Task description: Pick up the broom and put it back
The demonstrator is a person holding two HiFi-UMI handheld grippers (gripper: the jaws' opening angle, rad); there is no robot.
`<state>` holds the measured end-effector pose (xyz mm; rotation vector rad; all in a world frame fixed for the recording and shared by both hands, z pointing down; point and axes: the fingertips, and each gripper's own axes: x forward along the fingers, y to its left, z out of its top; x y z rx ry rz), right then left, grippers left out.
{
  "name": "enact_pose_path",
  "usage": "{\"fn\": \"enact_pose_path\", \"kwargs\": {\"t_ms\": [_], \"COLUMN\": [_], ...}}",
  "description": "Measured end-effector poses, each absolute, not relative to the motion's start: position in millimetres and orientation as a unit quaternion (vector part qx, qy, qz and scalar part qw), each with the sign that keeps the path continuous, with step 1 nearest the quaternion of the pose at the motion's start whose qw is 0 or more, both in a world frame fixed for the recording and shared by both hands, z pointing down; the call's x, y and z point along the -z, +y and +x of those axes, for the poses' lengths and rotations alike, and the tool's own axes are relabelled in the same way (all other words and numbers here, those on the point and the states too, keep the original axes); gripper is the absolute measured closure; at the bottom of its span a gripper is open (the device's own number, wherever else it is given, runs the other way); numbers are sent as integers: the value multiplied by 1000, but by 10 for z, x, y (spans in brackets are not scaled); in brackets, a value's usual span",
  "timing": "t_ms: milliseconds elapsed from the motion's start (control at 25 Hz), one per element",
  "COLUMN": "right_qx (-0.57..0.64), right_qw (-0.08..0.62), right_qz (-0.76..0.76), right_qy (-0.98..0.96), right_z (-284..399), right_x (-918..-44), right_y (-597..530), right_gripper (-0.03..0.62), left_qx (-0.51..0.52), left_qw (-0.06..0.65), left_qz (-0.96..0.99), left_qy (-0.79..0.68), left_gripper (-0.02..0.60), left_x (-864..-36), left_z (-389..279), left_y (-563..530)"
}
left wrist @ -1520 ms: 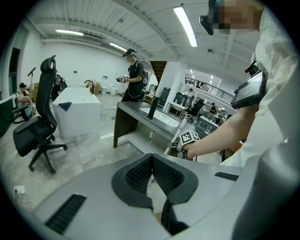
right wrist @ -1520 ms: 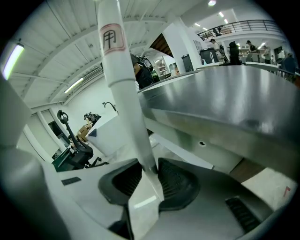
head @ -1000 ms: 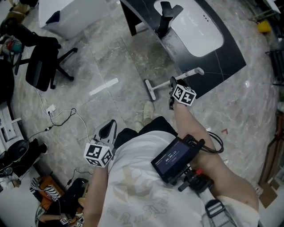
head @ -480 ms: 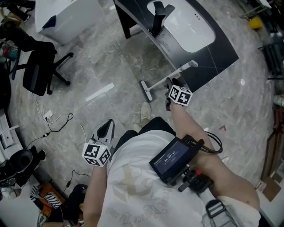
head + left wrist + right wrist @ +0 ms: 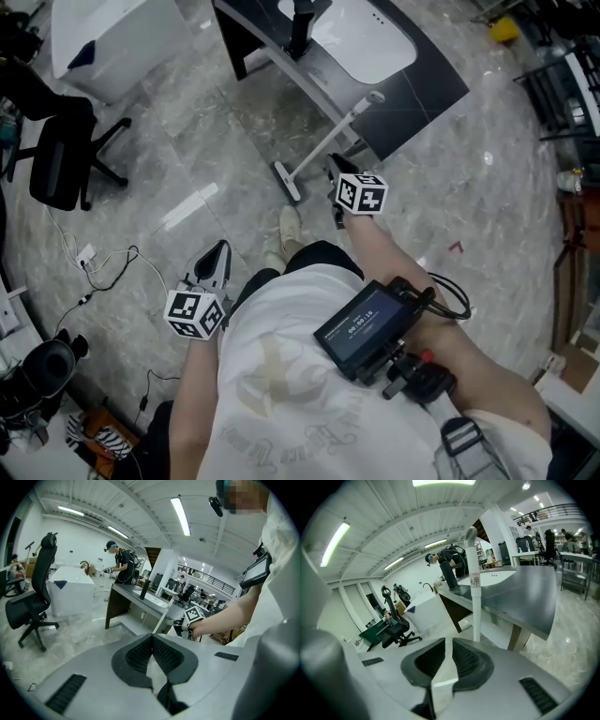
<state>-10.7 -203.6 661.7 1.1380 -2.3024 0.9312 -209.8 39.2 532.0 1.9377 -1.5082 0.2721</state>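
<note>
The broom (image 5: pixel 323 150) is gripped beside the table (image 5: pixel 427 84): pickup begun.
Jaws of the right gripper (image 5: pixel 448 641) have just been closing onto the handle (image 5: pixel 476 602), now tilted up off the floor (image 5: pixel 187 122); the left gripper (image 5: pixel 151 637) has its jaws together, empty.

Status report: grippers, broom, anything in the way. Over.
Right gripper just closed on broom handle, head down at floor. Left gripper shut, empty. Dark table close behind handle.

Glossy grey stone floor (image 5: pixel 487 187); smooth white plastic broom (image 5: pixel 328 139) (matt dark tabletop (image 5: pixel 422 84)).
</note>
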Motion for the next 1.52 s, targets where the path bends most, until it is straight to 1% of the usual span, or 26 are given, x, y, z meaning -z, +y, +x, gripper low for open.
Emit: {"fn": "enact_pose_path", "kwargs": {"t_ms": [320,720,1320,1520], "right_qx": [-292,-235,-204,-212], "right_qw": [172,137,138,139], "right_qz": [321,247,225,227], "right_qy": [-885,-930,-943,-940], "right_z": [-336,-292,-55,46], "right_x": [-5820,-5103,-4893,-4919], "right_y": [-1386,-652,-60,146], "right_gripper": [568,576,576,576], "left_qx": [-100,-86,-74,-75], "left_qw": [310,284,273,274], "left_qz": [763,781,805,808], "left_qy": [-557,-550,-522,-516], "left_gripper": [571,571,571,571], "left_x": [-5234,-5164,-5139,-5167], "left_z": [-1974,-1719,-1364,-1252], "left_y": [603,746,819,947]}}
